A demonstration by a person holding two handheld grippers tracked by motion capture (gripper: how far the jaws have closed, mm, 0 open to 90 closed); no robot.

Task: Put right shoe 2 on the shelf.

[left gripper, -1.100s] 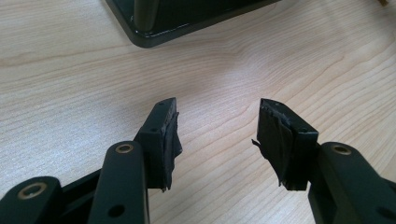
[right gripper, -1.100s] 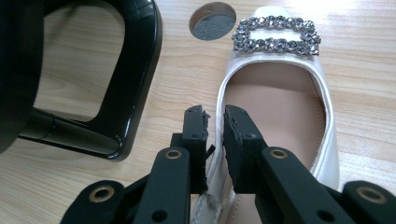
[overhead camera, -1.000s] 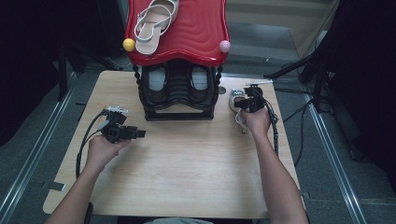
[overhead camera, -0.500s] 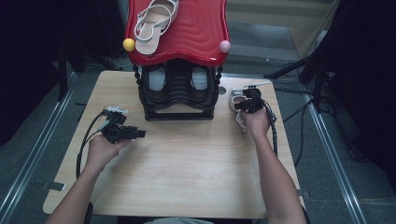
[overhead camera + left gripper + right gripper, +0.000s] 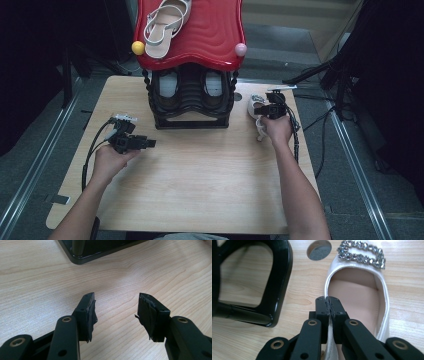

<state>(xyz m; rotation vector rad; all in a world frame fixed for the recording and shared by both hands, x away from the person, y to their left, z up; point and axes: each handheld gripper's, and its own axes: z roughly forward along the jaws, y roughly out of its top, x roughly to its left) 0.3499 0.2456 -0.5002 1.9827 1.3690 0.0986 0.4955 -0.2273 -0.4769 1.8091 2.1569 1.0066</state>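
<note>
At the right edge of the wooden table (image 5: 200, 190), the right gripper (image 5: 329, 305) has just been closing its jaws and now pinches the side wall of a white flat shoe (image 5: 359, 293), the thin rim caught between the two black pads that meet almost flush. The shoe, with a rhinestone buckle (image 5: 362, 253) across its toe, lies on the table just right of the black shoe rack (image 5: 192, 100), near a round cable hole (image 5: 319, 249) in the tabletop. In the high view the right hand (image 5: 276, 129) covers much of the shoe, so how its heel end lies is hard to tell. The rack stands at the middle of the far edge, a pair of shoes in its lower tier and a pale strappy sandal (image 5: 165, 22) on its red top shelf (image 5: 210, 35). Toward the left edge, the left gripper (image 5: 117, 307) hovers low over bare wood, its jaws spread wide with nothing between them, the rack's base corner just beyond its tips
</note>
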